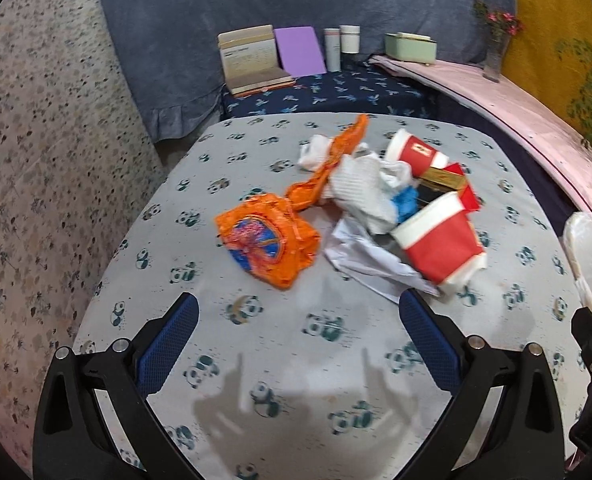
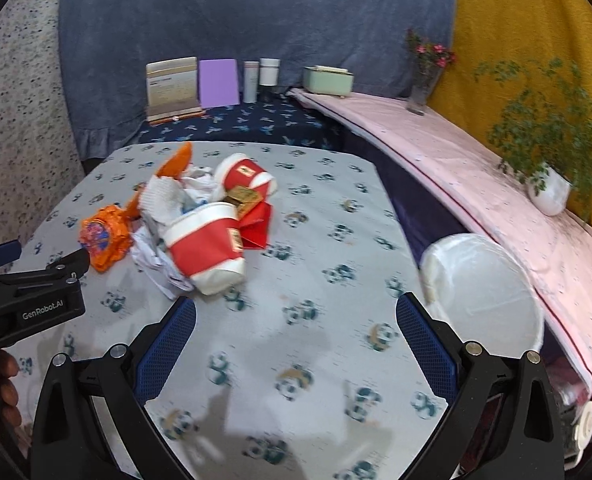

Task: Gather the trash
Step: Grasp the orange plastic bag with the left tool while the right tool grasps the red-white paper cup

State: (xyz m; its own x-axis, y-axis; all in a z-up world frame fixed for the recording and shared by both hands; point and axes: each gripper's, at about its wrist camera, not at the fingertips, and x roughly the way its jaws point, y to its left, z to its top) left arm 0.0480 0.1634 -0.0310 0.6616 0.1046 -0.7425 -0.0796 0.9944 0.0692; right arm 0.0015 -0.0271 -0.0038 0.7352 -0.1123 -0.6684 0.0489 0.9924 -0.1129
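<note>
Trash (image 1: 375, 204) heaped mid-frame on tabletop (image 1: 296, 340), bin (image 2: 483, 292) at right. Both jaws wide, empty. Best to take the near red cup (image 2: 206, 250) by its rim with right gripper (image 2: 296, 330).

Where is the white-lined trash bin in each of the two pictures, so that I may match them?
Left wrist view: the white-lined trash bin shows only in part at the far right edge, beside the table.
Right wrist view: the bin is seen almost whole, right of centre, just past the right finger, its opening facing up.
Shared landmark: the near red and white paper cup, lying on its side in the trash pile.
</note>
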